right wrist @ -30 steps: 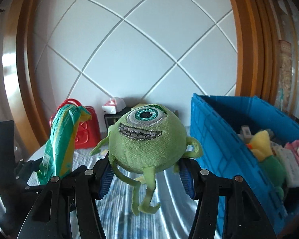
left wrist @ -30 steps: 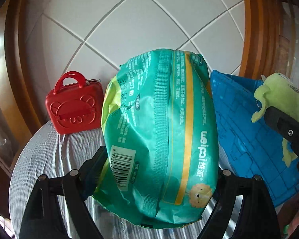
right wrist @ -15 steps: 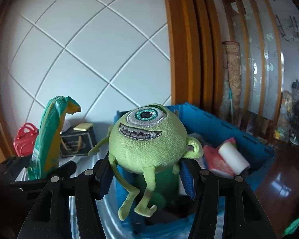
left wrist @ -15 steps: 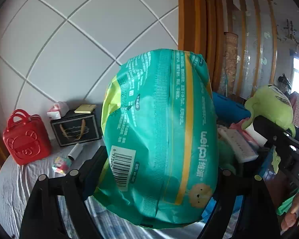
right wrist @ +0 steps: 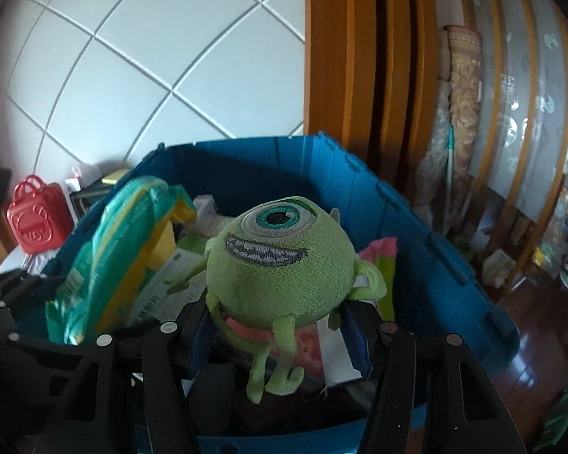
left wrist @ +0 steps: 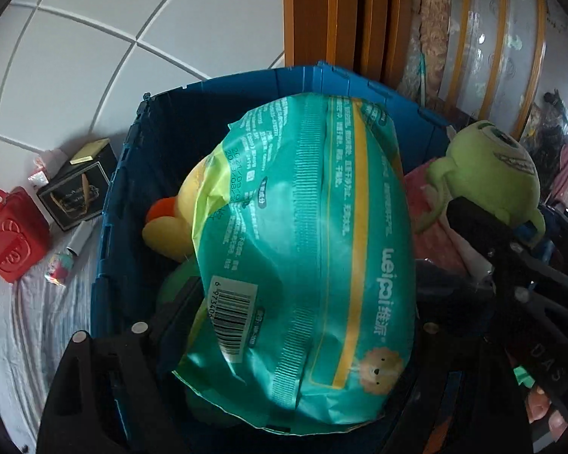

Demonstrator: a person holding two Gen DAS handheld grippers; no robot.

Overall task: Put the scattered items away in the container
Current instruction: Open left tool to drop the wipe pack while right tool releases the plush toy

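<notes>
- Teal plastic, printed with a yellow stripe, a barcode and a small lion: the wipes pack point(left wrist: 306, 265) is clamped between the fingers of the left tongs point(left wrist: 299, 325), which are spread wide to take its bulk, and it is held above the inside of the blue crate point(left wrist: 113, 204), toward the crate's left wall.
- The right tongs point(right wrist: 280, 325) are closed on the green one-eyed plush point(right wrist: 280, 261), pinching its lower sides; its thin legs dangle free between the fingers, and it hangs over the crate's open top, nearer the front rim.
- In the left wrist view the same plush point(left wrist: 488, 178) shows at the right edge, just beside the wipes pack.
- Inside the crate lie a yellow duck plush point(left wrist: 170, 223) with an orange bill near the left wall, a pink packet point(right wrist: 382, 261) toward the right wall, and white cartons point(right wrist: 178, 283) in between.
- On the grey striped tablecloth point(left wrist: 30, 321) outside the crate's left wall stand a red toy case point(left wrist: 11, 242) and a black gift box point(left wrist: 79, 196), with a small tube point(left wrist: 79, 242) and a little coloured item beside them.
</notes>
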